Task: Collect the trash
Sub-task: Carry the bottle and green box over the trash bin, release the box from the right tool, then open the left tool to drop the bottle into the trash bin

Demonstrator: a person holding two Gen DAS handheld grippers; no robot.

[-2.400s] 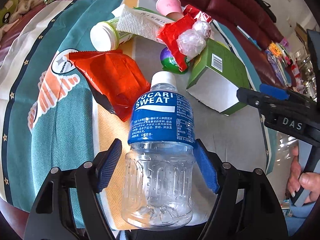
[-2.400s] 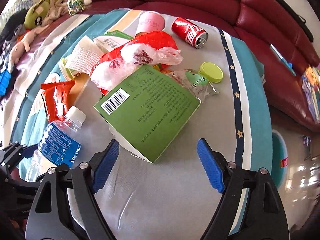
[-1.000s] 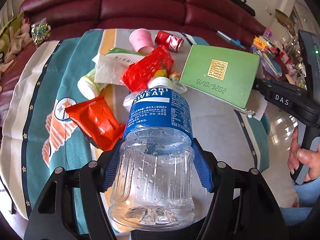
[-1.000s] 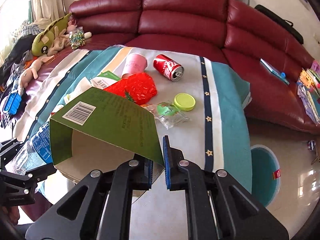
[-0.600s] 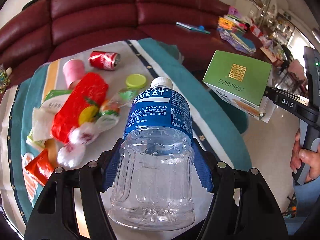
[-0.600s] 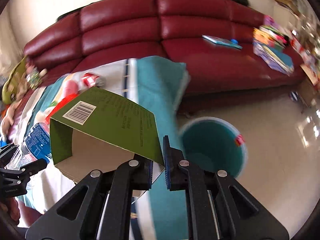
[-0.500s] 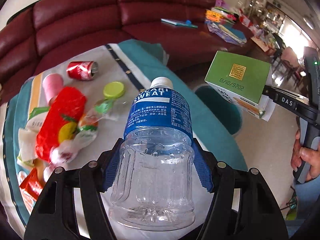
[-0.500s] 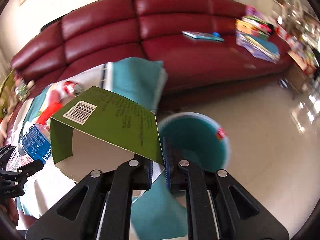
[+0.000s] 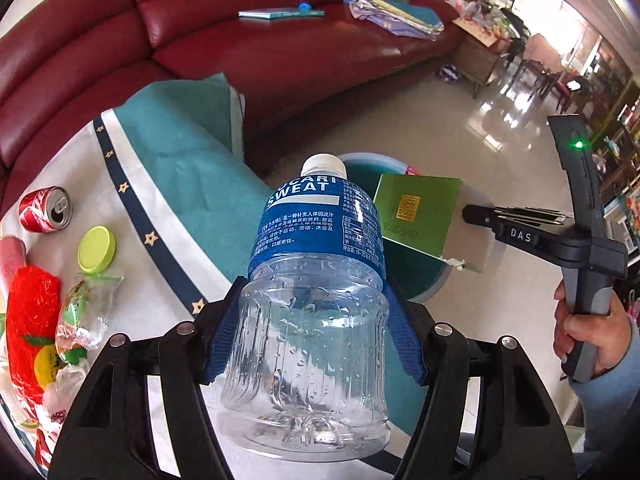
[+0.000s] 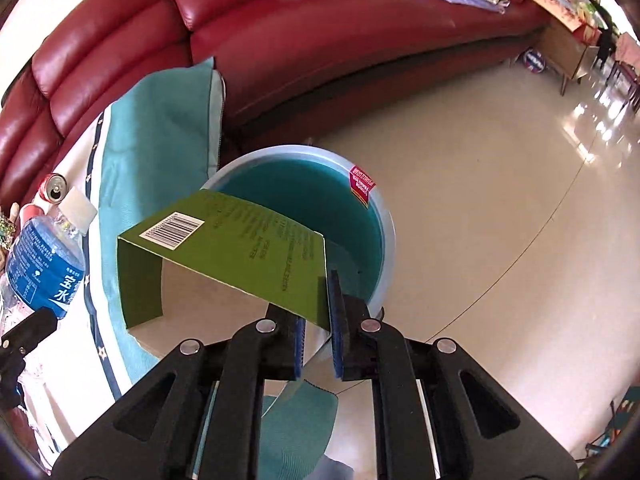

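Observation:
My left gripper [image 9: 310, 308] is shut on an empty Pocari Sweat bottle [image 9: 316, 280] with a blue label and white cap, held in the air over the table's right edge. My right gripper [image 10: 318, 332] is shut on the edge of a green carton box [image 10: 240, 248] and holds it over a teal trash bin [image 10: 320, 200] on the floor. In the left wrist view the box [image 9: 420, 212] hangs above the bin [image 9: 360, 164], which the bottle partly hides. The bottle also shows at the left of the right wrist view [image 10: 44, 256].
On the cloth-covered table [image 9: 180, 184] lie a red soda can [image 9: 44, 208], a green lid [image 9: 96, 248], a red wrapper [image 9: 32, 320] and clear plastic bags [image 9: 84, 316]. A dark red sofa [image 10: 320, 32] curves behind. Shiny tiled floor [image 10: 500, 200] spreads to the right.
Both grippers have swung right from the table toward the bin. The green box now hangs over the bin's opening. The bottle stays gripped.

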